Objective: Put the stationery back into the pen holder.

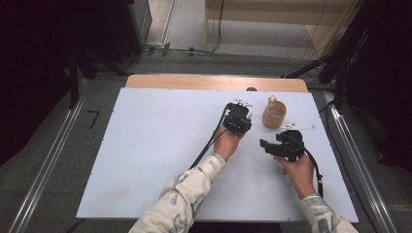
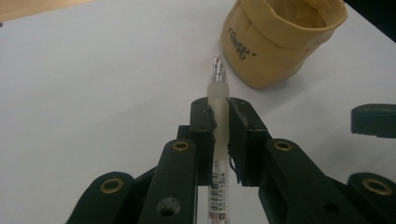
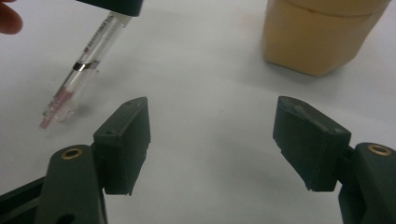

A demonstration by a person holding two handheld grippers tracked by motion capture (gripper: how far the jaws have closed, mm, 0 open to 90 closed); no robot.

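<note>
The left gripper (image 2: 219, 119) is clamped on a pen (image 2: 218, 93) near the tan pouch (image 2: 280, 42), not yet dropped in, while the right gripper (image 3: 212, 140) gapes empty.

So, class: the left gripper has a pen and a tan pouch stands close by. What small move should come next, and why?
Probably carry the pen over the open tan pouch and tip it in. The left gripper is shut on the pen, whose tip points toward the pouch, while the right gripper is open and holds nothing.
</note>
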